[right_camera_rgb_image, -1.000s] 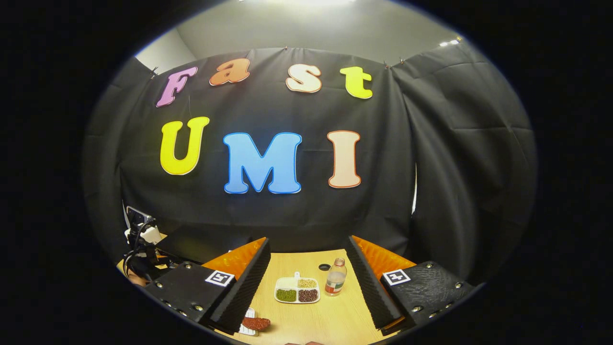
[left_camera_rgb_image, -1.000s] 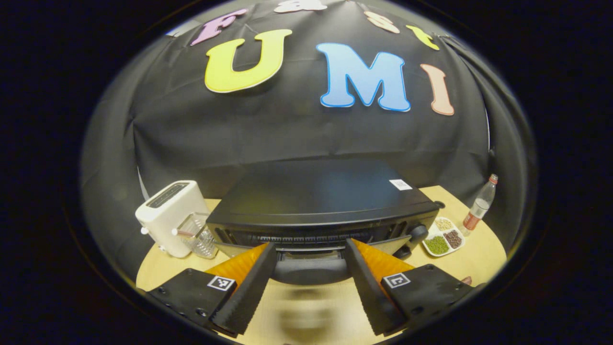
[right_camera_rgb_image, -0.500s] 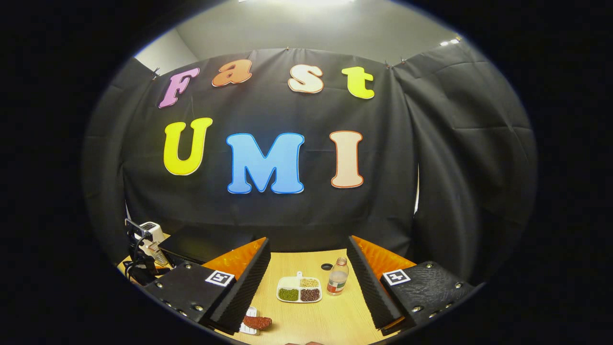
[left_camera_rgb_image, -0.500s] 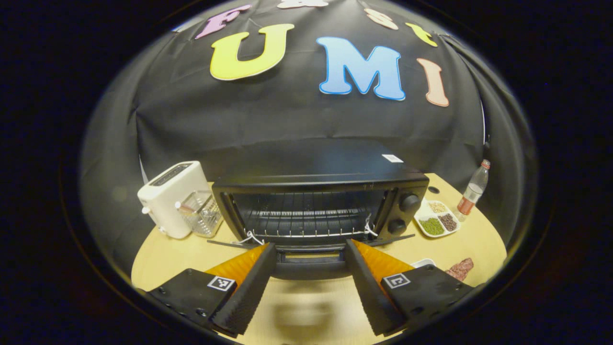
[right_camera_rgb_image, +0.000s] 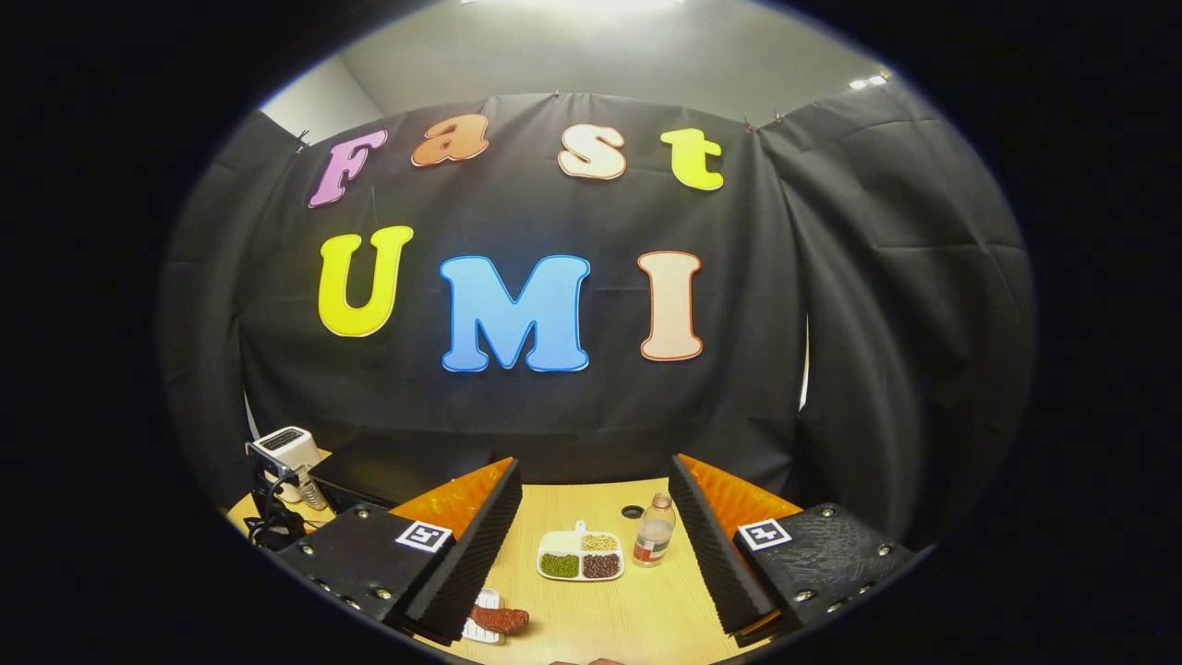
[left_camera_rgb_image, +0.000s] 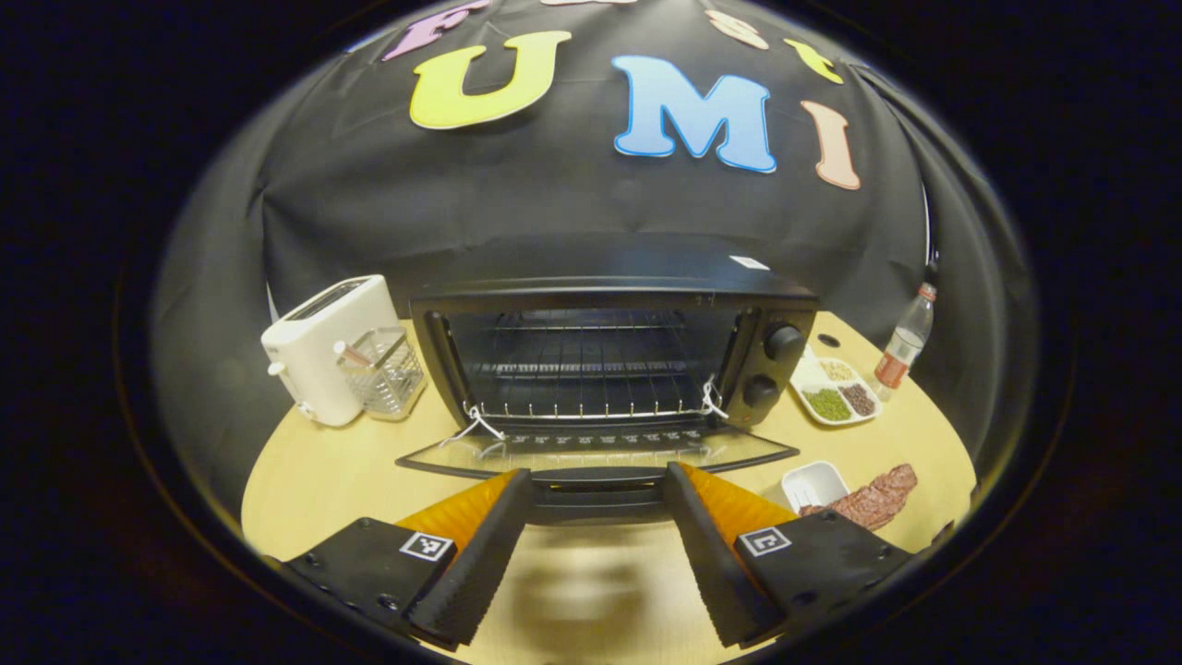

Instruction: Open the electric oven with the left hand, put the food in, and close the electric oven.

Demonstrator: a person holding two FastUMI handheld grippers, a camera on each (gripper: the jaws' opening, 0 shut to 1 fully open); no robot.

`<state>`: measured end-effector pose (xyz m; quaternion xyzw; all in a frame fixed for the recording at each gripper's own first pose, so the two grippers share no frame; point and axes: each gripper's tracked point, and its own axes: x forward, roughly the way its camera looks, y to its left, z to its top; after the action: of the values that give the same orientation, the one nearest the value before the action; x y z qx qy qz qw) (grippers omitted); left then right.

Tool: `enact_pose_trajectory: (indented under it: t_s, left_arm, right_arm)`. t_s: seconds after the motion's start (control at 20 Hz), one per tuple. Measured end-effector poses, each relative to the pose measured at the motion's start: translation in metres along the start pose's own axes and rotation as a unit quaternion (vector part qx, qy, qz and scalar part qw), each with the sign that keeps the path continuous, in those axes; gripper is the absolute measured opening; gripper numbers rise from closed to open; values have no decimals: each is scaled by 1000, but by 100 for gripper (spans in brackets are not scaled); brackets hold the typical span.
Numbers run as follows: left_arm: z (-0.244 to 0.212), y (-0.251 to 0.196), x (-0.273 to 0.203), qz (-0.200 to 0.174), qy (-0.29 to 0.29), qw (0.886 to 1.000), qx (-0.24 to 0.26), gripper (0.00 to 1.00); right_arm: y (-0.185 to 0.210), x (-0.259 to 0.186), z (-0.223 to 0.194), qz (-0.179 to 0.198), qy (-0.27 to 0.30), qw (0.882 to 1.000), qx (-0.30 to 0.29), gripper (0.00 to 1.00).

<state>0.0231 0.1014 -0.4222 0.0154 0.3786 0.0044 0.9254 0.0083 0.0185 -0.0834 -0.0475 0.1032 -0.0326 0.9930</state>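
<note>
We see a white toaster (left_camera_rgb_image: 319, 346) beside a clear container (left_camera_rgb_image: 380, 371), plus a divided bean dish (left_camera_rgb_image: 834, 397) near a bottle (left_camera_rgb_image: 903, 337).

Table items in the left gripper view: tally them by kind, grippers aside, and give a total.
Appliances: 2, electric oven with its door down, toaster
Food items: 2, divided plate of beans, reddish-brown meat piece
Containers: 3, clear holder, bottle, small white dish
Loose cap: 1, dark cap
Total: 8
</note>
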Motion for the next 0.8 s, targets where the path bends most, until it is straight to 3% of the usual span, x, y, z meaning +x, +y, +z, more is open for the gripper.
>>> enact_pose_trajectory:
  t_s: [0.05, 0.2, 0.25, 0.5, 0.55, 0.6, 0.8]
  left_arm:
    - [-6, 0, -2, -1, 5, 1000, -4, 99]
    - [-20, 9, 0, 7, 20, 1000, -18, 93]
    - [-24, 13, -2, 8, 22, 999, -25, 96]
    - [-11, 29, -16, 10, 4, 999, -31, 100]
    - [-5, 31, -18, 7, -4, 999, -31, 96]
    - [0, 31, -18, 3, -10, 999, -31, 100]
    - [-8, 26, -2, -11, 4, 1000, -22, 97]
  right_arm:
    - [2, -1, 1, 2, 0, 1000, -1, 97]
    - [4, -2, -1, 3, 0, 1000, -2, 97]
    - [5, -3, -2, 3, 1, 1000, -2, 97]
    - [16, -4, -12, 3, 14, 1000, 10, 97]
    - [18, -5, -14, 2, 17, 1000, 12, 97]
    - [21, -6, -15, 1, 18, 1000, 13, 97]
    - [30, -13, -17, -5, 20, 1000, 10, 97]
